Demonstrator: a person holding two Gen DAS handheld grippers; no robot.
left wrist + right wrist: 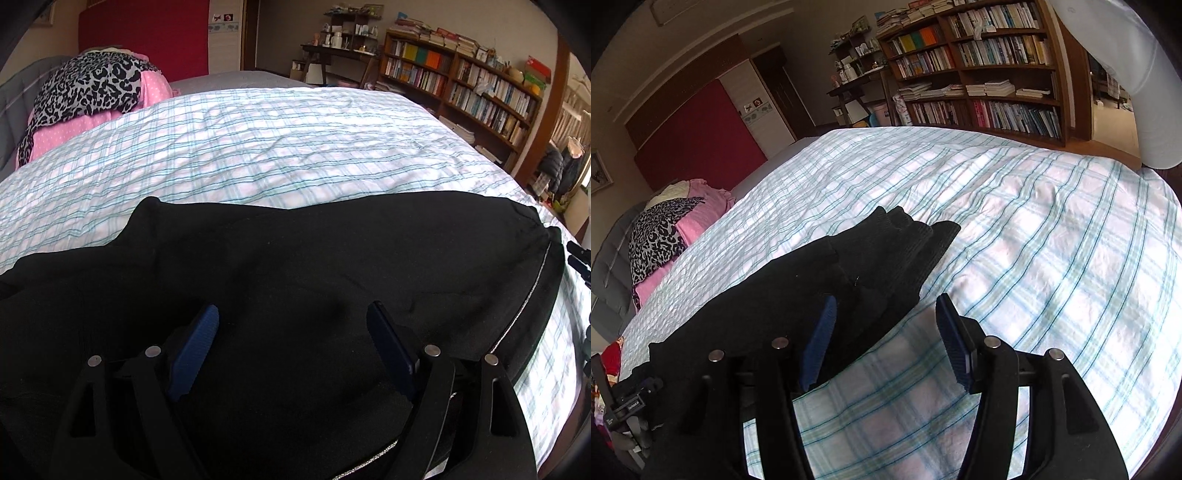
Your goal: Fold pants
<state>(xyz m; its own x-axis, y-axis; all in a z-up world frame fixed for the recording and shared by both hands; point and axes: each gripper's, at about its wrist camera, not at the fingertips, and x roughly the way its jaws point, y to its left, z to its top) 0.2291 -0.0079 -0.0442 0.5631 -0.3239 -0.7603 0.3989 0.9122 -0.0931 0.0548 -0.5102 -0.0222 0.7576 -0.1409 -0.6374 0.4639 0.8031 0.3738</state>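
The black pants [295, 266] lie spread across the near part of a bed covered by a white and teal checked cover [258, 147], with the ribbed cuffs [908, 229] stacked toward the middle of the bed in the right wrist view. The cloth appears a soft, limp knit of moderate weight; it should drape and sag when lifted, bunch readily, and offer fair friction against the ribbed pads. A thin silvery stripe [532, 295] runs down the side seam, a useful line for aligning the fold. The best hold is judged to be on a doubled edge: the cuffs at one end, the seam or waist edge at the other, pinching all layers together. The left gripper [295, 325] hovers over the cloth with its jaws spread wide and nothing pinched between its blue pads [199, 343]. The right gripper [886, 325] stands partly open and empty, one finger over the pants' edge, the other over bare cover. Small lettering on a clamp [631, 404] at the lower left is too small to read; book spines on the shelves [979, 66] are likewise illegible.
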